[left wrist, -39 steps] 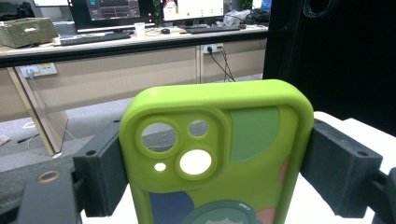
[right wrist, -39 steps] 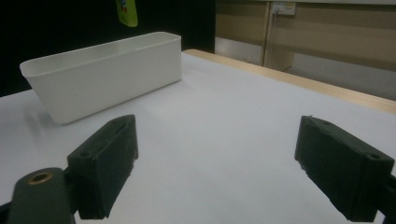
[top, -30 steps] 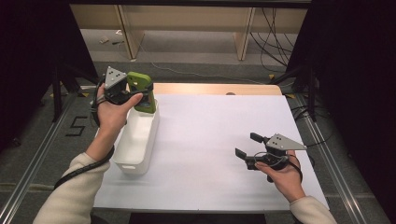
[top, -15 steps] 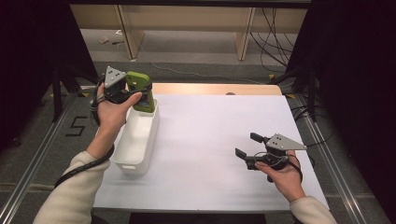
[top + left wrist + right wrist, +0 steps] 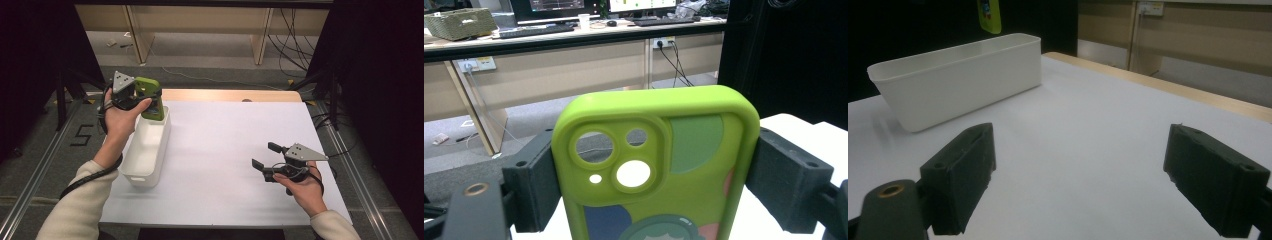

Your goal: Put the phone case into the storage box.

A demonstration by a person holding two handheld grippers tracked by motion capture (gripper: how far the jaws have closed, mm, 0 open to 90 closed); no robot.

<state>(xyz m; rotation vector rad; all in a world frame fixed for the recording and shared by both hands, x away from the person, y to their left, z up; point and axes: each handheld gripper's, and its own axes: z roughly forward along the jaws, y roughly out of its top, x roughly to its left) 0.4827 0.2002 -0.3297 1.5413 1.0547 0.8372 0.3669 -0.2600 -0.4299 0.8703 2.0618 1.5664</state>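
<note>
One step is left, by the look of it: the green phone case [image 5: 151,98], clamped by its sides in the left gripper [image 5: 135,93], is held at upper left above the white bin's [image 5: 145,172] far end and is not yet lowered in. The right gripper [image 5: 265,155] is held wide and empty at lower right.

Lower half of the green phone case [image 5: 659,170] cut off, its printed figure perhaps a cartoon head.

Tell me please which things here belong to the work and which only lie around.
Belonging to the work:
green phone case, clamped in the left gripper
white bin under it

Only lying around:
right gripper, fingers apart, holding nothing
cables on the floor
woven basket on the far desk
</note>
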